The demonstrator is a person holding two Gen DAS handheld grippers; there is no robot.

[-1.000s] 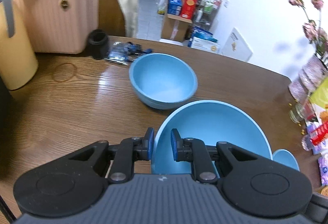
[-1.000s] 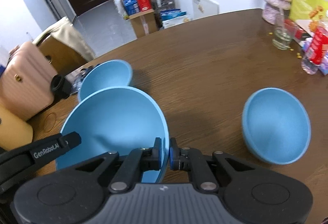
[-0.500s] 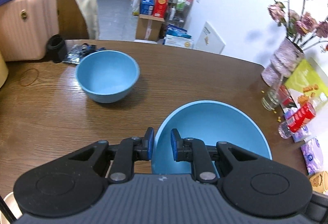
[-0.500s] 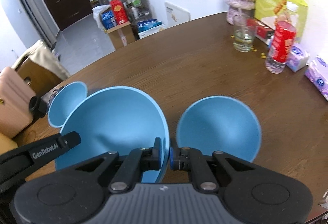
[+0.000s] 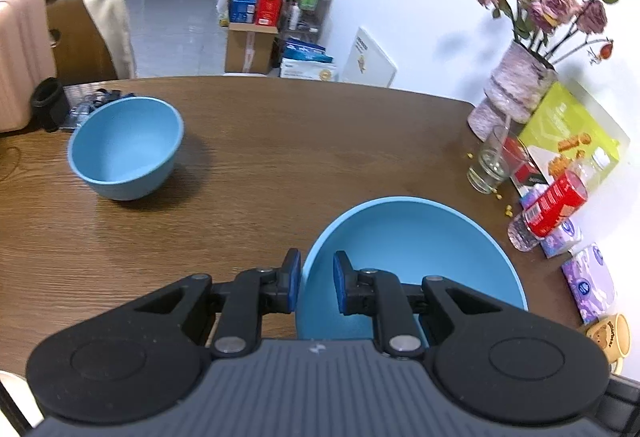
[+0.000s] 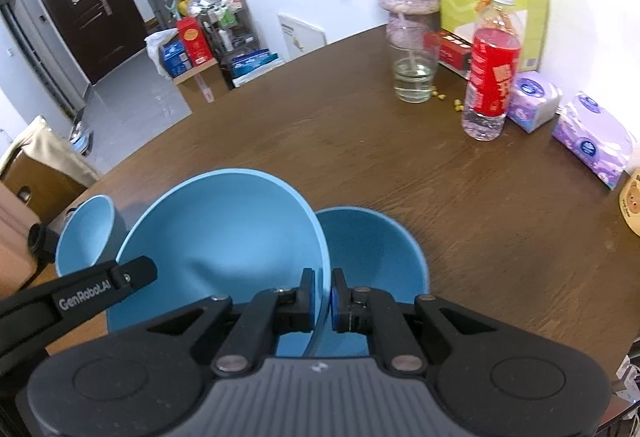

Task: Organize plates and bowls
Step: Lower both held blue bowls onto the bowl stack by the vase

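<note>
Between both pairs of blue pads [image 5: 293, 277], pinched: opposite rims of one large blue bowl [image 5: 408, 249], left gripper [image 5: 316, 279] and right gripper [image 6: 321, 295] clamped on it. Carried rightward since a second ago; now overlapping a second blue bowl [image 6: 376, 241]. Third bowl [image 5: 124, 145] left behind on wooden table [image 5: 300, 141].

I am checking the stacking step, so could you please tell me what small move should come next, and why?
Probably carry the big blue bowl a little further right and lower it into the smaller bowl beside it. Both grippers, left and right, are clamped on opposite rims, and the big bowl overlaps only the smaller bowl's left edge, so it is not yet centred.
</note>
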